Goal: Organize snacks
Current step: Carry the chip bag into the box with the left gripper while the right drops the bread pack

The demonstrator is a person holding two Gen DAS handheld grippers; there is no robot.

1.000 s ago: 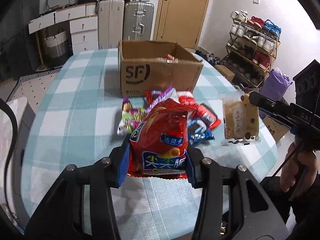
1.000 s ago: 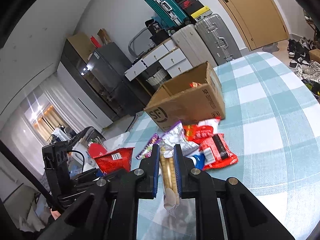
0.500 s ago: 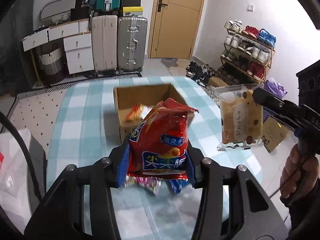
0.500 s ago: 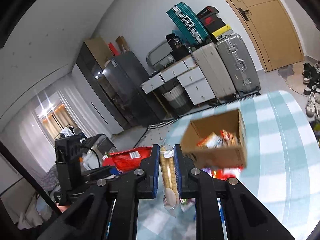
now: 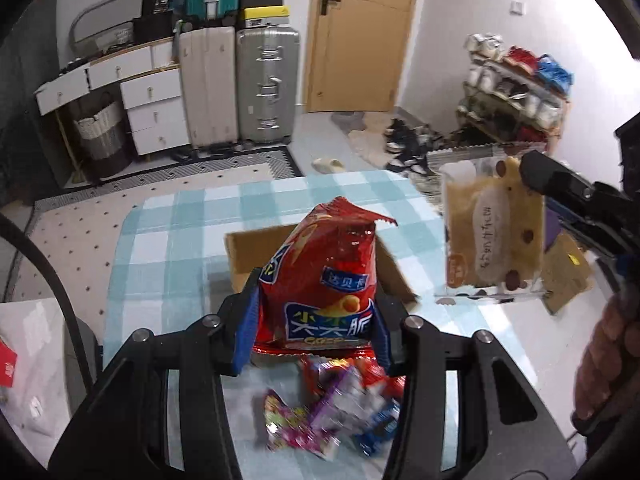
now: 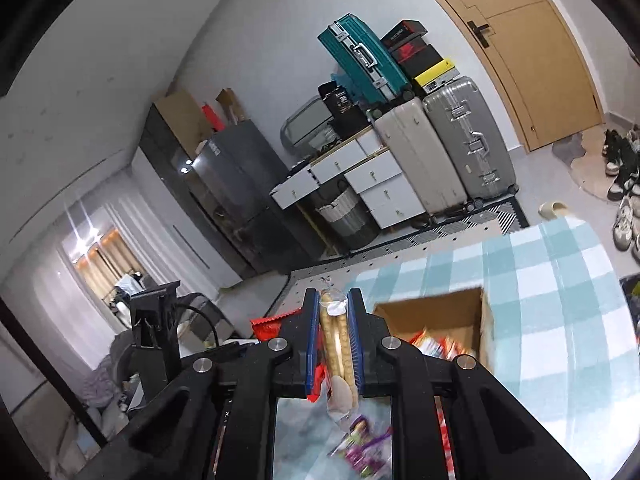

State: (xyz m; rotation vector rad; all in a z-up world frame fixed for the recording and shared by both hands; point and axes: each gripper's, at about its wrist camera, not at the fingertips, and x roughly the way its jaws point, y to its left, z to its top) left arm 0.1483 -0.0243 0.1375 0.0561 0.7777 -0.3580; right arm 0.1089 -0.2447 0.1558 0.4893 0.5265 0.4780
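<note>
My left gripper [image 5: 312, 320] is shut on a red chip bag [image 5: 324, 284] and holds it in the air in front of the open cardboard box [image 5: 244, 256]. My right gripper [image 6: 334, 344] is shut on a clear pack of biscuits [image 6: 338, 344], seen edge-on. The same pack [image 5: 492, 236] hangs to the right in the left wrist view. The box [image 6: 448, 316] also shows in the right wrist view with snacks inside. Loose snack packets [image 5: 336, 408] lie on the checked tablecloth [image 5: 168, 248] below the grippers.
Suitcases [image 5: 240, 88] and white drawers [image 5: 152, 104] stand against the far wall beside a wooden door [image 5: 360, 32]. A shoe rack [image 5: 516, 92] stands at the right. The table's far edge is just beyond the box.
Both grippers have risen well above the table with their snacks and moved forward toward the box. The loose pile has dropped lower in view.
</note>
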